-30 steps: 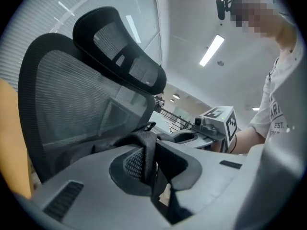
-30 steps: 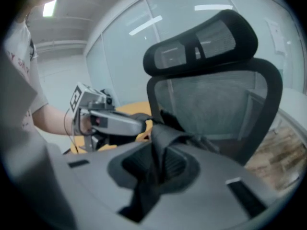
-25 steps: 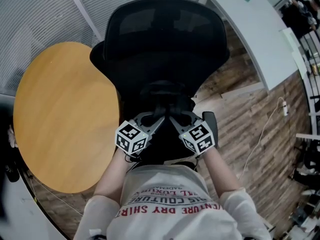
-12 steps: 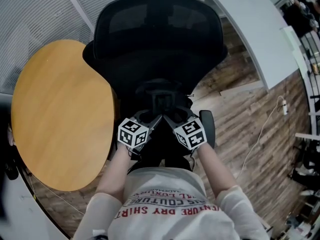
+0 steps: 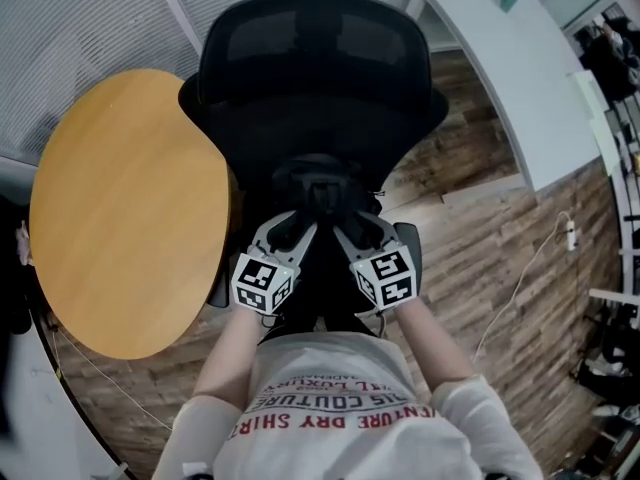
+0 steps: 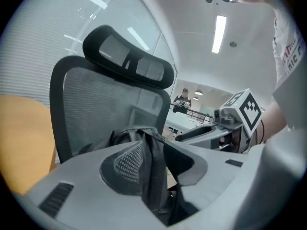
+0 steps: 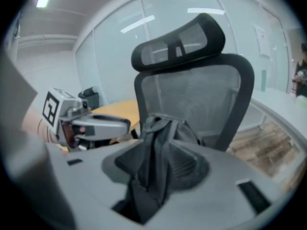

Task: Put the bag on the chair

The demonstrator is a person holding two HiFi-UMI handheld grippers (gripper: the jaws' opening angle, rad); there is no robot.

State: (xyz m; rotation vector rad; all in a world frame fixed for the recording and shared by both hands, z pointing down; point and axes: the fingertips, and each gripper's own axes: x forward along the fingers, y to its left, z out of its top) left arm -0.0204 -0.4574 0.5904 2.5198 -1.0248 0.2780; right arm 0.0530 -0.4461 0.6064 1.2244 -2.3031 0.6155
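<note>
Black bag (image 5: 318, 183) on the chair (image 5: 310, 58) seat, straight ahead. Left hand-held gripper (image 5: 292, 234) and right hand-held gripper (image 5: 348, 232) are equally near it, jaws opening off its upright straps (image 6: 152, 169).

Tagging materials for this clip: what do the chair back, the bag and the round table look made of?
Chair back: black see-through mesh in a plastic-looking frame; light shows through it.
Bag: dark matte fabric, perhaps nylon, with soft folds.
Round table: smooth orange-toned wood or laminate with faint grain; cannot tell which.
</note>
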